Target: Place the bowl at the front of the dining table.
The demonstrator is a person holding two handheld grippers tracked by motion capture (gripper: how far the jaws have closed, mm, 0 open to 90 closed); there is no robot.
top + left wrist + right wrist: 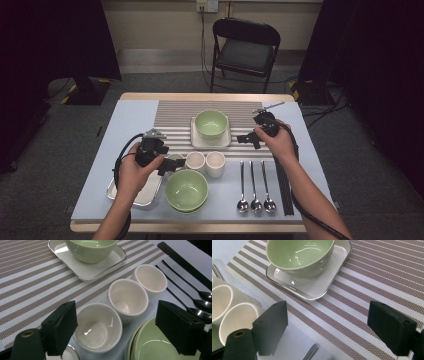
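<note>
1 table (130,117) w/ a pale blue top; a folding chair (246,47) stands on the floor beyond its far edge. 1 striped placemat (172,117) covers the far middle of the table.

2 green bowls, both empty: the far bowl (211,122) sits on a square white plate (196,140) on the placemat; the near bowl (186,190) sits at the front, and in the left gripper view a second green rim shows under it, so it may be stacked on sth. 2 plates in all: the other, a near-left plate (147,192), lies at the front left, partly under the person's left hand (131,172).

3 white cups in a row btw the bowls, all empty: left cup (98,327), middle cup (127,298), right cup (150,278), each touching or just beside the next.

3 spoons (255,187) lie side by side right of the near bowl, bowls toward the person. A bundle of black chopsticks (284,187) lies just right of them; count can't be told.

Left gripper (165,163) hovers over the left cup, jaws spread wide, one on each side of the cup's rim, not touching it. Right gripper (248,139), in the right hand (277,142), hangs above the placemat just right of the square white plate, jaws spread, nothing btw them.
</note>
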